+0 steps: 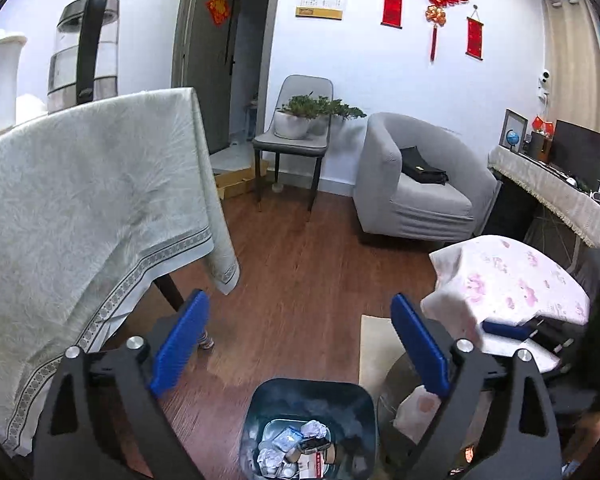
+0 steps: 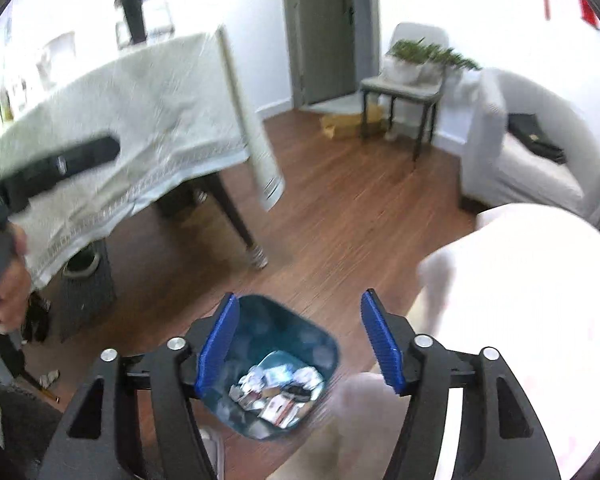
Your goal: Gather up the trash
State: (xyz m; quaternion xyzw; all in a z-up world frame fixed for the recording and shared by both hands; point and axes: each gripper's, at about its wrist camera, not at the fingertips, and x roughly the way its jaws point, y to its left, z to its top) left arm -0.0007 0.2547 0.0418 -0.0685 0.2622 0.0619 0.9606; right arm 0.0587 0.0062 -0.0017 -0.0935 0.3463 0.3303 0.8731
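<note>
Far left: table w/ pale cloth [image 1: 100, 200], kettle [image 1: 86, 48] on top. Left gripper [image 1: 300, 344] is spread wide, holding nothing. Near centre on the wood floor: dark bin [image 1: 312, 424] w/ crumpled paper & wrappers [image 1: 300, 448] already inside. Right gripper [image 2: 298, 344] is also spread, nothing in it, above the bin. Right: pink-print cloth [image 1: 512, 276]. Judging by this, most trash is collected; no loose litter seen on the floor, though the tabletops are mostly out of view.
</note>
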